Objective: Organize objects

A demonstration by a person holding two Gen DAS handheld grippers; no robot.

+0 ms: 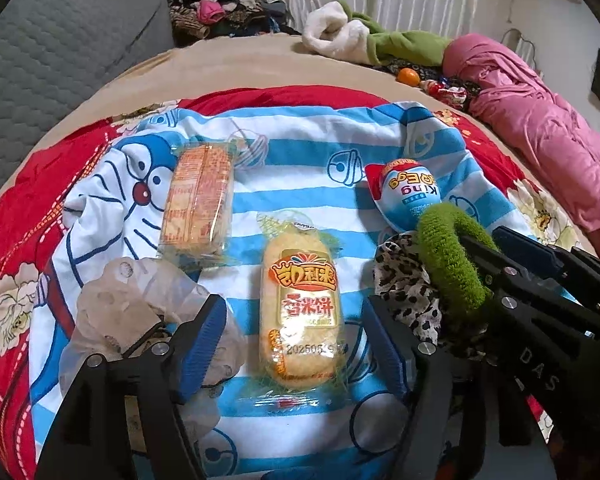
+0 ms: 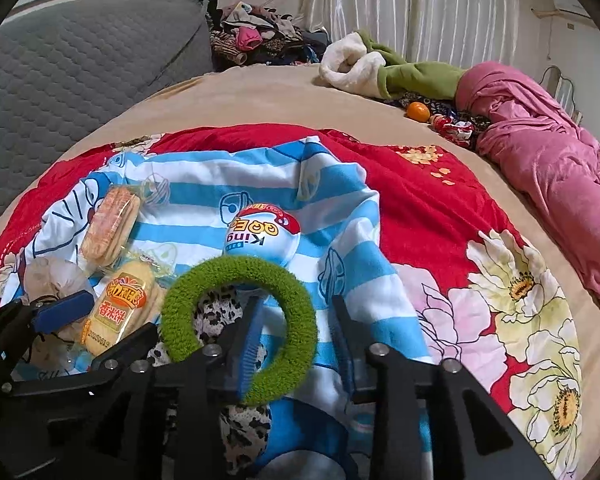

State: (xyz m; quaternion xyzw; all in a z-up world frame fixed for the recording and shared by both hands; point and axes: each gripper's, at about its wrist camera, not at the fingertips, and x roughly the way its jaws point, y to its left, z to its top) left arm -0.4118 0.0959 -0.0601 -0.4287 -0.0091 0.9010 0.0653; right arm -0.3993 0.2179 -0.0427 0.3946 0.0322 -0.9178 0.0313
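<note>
On a blue-striped Doraemon cloth [image 1: 300, 152] lie two rice-cracker packs, one yellow [image 1: 300, 304] and one orange [image 1: 198, 204], a King egg pack [image 1: 410, 196], a leopard scrunchie [image 1: 408, 284] and a crumpled clear plastic bag [image 1: 140, 304]. My left gripper [image 1: 296, 344] is open, its fingers on either side of the yellow pack. My right gripper [image 2: 296, 340] is open; a fuzzy green scrunchie [image 2: 240, 324] hangs looped over its left finger [image 2: 252, 340], above the leopard scrunchie [image 2: 216, 312]. The egg pack [image 2: 262, 236] lies just beyond.
A red floral blanket [image 2: 440, 240] lies under the cloth on a tan bed. A pink quilt [image 2: 548, 168], green and white clothing [image 2: 380, 64], an orange [image 2: 417, 111] and a clothes pile [image 2: 256, 40] sit at the far edge. A grey cushion [image 2: 80, 60] is at left.
</note>
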